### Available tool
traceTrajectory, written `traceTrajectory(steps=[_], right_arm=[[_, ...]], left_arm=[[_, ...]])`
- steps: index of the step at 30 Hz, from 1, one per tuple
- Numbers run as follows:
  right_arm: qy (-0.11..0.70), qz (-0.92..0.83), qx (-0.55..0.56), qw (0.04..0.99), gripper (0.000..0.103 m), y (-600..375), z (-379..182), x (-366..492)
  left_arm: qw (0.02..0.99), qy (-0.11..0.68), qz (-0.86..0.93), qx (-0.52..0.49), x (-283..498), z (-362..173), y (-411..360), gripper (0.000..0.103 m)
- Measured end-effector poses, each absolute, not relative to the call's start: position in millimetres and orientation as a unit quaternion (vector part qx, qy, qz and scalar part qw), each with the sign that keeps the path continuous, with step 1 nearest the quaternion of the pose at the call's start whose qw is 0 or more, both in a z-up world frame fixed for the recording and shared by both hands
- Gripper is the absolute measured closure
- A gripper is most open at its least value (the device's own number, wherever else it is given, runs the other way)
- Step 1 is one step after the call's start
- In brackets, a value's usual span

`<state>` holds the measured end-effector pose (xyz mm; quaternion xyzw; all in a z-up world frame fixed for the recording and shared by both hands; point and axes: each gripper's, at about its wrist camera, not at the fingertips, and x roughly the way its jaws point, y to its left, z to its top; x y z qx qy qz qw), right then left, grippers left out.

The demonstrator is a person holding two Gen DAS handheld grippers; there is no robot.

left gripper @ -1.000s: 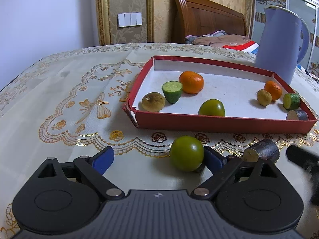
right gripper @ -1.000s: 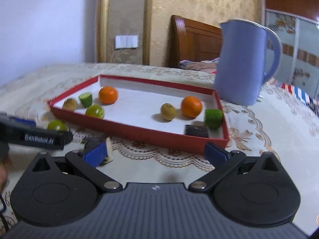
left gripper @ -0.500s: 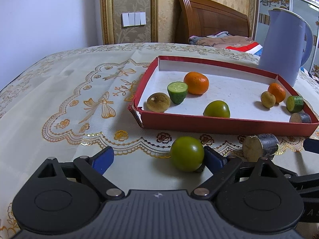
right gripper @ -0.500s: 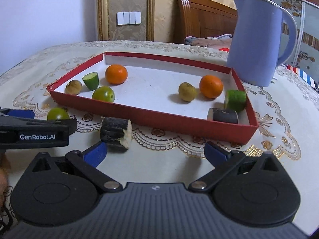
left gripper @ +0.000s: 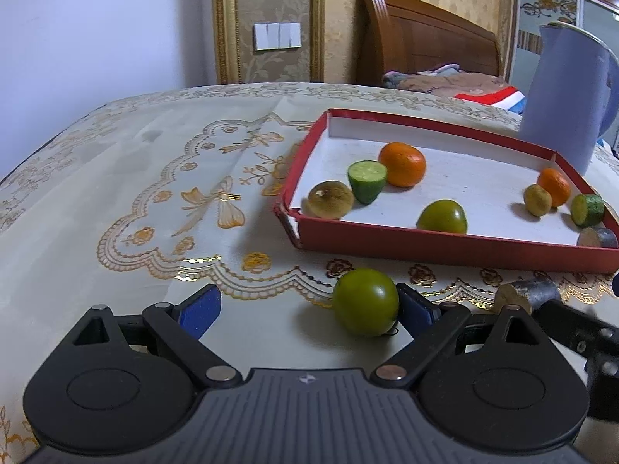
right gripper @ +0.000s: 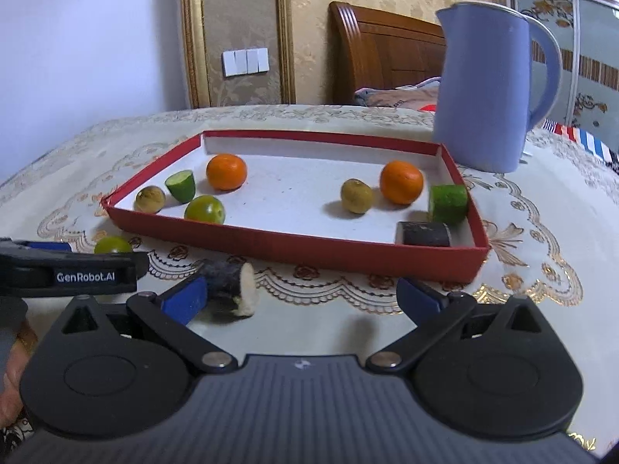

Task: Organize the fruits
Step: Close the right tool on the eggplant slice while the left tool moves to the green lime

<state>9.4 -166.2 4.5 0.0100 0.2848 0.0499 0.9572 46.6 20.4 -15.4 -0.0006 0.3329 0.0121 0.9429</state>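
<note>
From your left wrist: your left gripper (left gripper: pixel 305 305) is spread wide, jaws released, and the green fruit (left gripper: pixel 365 301) sits on the table (left gripper: pixel 116 178) touching the inner face of the right pad, with a big gap to the left pad. It hasn't shifted over the last second, but the view has edged leftward and the tray (left gripper: pixel 445 249) now sits further right. At the right edge, the dark stub (left gripper: pixel 526 294) lies just in front of the tray wall, and your other gripper has slid in beside it. Inside the tray, a brown fruit, a cucumber end, an orange and a second green fruit cluster left; a matching set sits right.

From your right wrist: big change here. Your right gripper (right gripper: pixel 301 297) has closed the distance, and the stub (right gripper: pixel 232 286) that lay ahead half a second ago is now touching the left pad. Jaws released, nothing gripped. The jug (right gripper: pixel 483 89) stands behind the tray (right gripper: pixel 290 245).

So both loose pieces are between open jaws; I'd judge a squeeze on each comes next, then a lift over the wall.
</note>
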Motion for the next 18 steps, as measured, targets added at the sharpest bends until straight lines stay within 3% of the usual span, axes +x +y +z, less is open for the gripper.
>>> traceTrajectory(steps=[13, 18], right_arm=[[0.339, 0.034, 0.007, 0.940, 0.000, -146.0, -4.3, 33.5], [0.328, 0.036, 0.012, 0.944, 0.012, -147.4, -3.9, 29.9]], left_arm=[[0.942, 0.334, 0.035, -0.008, 47.8, -15.2, 27.4, 0.007], [0.941, 0.336, 0.030, -0.006, 47.7, -15.6, 26.2, 0.003]])
